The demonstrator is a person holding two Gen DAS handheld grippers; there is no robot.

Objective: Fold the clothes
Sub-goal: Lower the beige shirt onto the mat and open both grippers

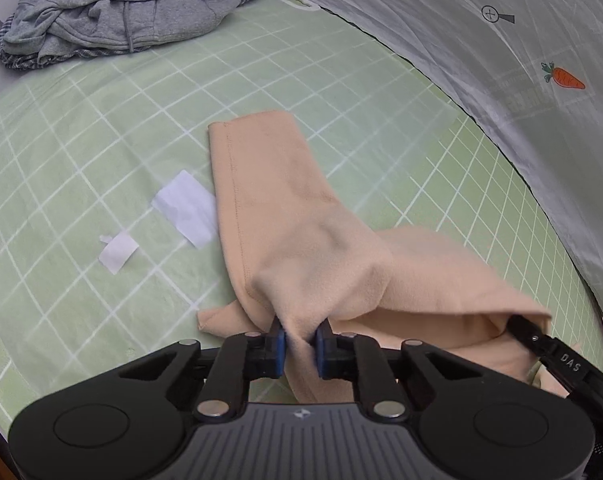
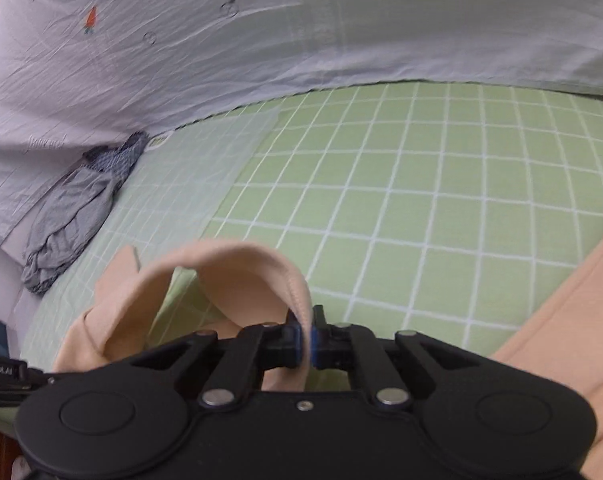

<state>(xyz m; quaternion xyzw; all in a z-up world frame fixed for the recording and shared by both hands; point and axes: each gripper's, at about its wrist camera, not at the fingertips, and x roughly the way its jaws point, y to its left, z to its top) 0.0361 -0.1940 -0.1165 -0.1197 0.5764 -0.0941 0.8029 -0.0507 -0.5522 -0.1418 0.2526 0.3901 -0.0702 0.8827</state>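
Green checked bedding (image 1: 341, 80) covered the bed, with no container on it, and the peach garment (image 1: 293, 208) lay across its middle with one end lifted. Each hand-held gripper was clamped on that cloth: the left hand-held gripper (image 1: 300, 340) pinched a bunched fold, the right hand-held gripper (image 2: 306, 336) a looped hem. Near the white carrot-print sheet (image 1: 501, 60), a grey clothes heap (image 1: 113, 12) hid a checked garment beneath, and motion blur smeared the right view's far edge.

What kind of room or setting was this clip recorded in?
Most likely a bedroom, with the work done on a bed. The surface is a soft green grid-patterned sheet, a pale carrot-print quilt is bunched along one side, and a heap of grey clothes waits near the far edge.
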